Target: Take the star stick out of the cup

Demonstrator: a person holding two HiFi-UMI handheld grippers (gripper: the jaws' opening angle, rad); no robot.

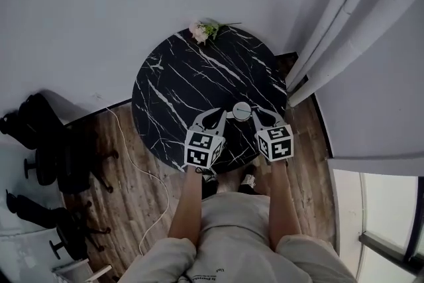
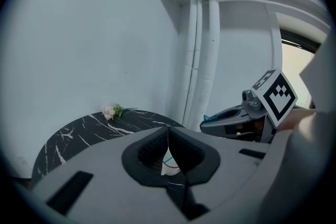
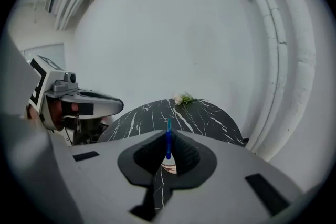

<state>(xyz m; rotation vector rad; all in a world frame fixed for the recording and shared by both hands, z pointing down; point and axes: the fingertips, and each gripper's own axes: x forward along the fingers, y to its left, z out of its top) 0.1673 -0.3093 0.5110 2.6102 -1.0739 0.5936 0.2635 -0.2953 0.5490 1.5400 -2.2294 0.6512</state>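
since the right gripper (image 3: 168, 132) pinches only the thin star stick (image 3: 168, 141), it may slip while the left gripper (image 2: 168, 130) clamps the cup (image 2: 169, 164).

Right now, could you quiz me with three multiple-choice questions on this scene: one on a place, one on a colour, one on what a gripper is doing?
1. Where do the flowers lie on the table?
A at its far edge, near the wall
B in its middle
C at the edge nearest the person

2. What colour is the stick in the right gripper?
A red
B blue
C yellow

3. How do the right gripper's jaws stand?
A wide apart and empty
B shut on the stick
C shut on the flowers

Answers:
1 A: the head view shows them at the rim farthest from the person.
2 B: the right gripper view shows a blue stick.
3 B: the pads press on the stick from both sides.
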